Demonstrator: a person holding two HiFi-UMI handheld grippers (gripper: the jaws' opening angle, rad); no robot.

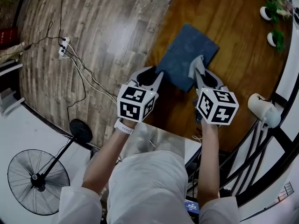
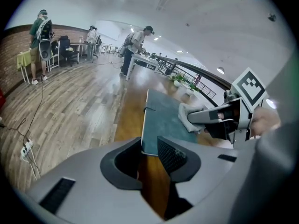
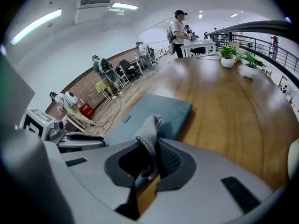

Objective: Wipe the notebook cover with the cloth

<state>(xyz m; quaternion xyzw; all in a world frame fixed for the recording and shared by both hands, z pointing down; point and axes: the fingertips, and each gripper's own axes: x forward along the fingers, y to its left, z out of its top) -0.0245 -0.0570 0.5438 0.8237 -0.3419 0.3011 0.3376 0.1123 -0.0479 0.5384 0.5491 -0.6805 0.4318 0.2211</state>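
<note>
A blue-grey notebook (image 1: 187,55) lies closed on the wooden table (image 1: 233,55), with its near left corner close to the table's edge. My left gripper (image 1: 156,78) stands open at that corner. In the left gripper view the notebook's (image 2: 163,118) corner sits between the tips of the left gripper (image 2: 149,150); I cannot tell whether they touch it. My right gripper (image 1: 198,69) is shut on a grey knitted cloth (image 1: 196,64) and holds it on the cover near the near right edge. The cloth (image 3: 149,132) sticks up out of the right gripper (image 3: 152,155), over the notebook (image 3: 154,113).
Two potted plants (image 1: 273,13) stand at the table's far right. A black railing (image 1: 280,139) and a white cylinder (image 1: 264,110) run along the right. On the floor at left are a power strip with cables (image 1: 64,46) and a standing fan (image 1: 37,181). People (image 2: 135,50) stand far off.
</note>
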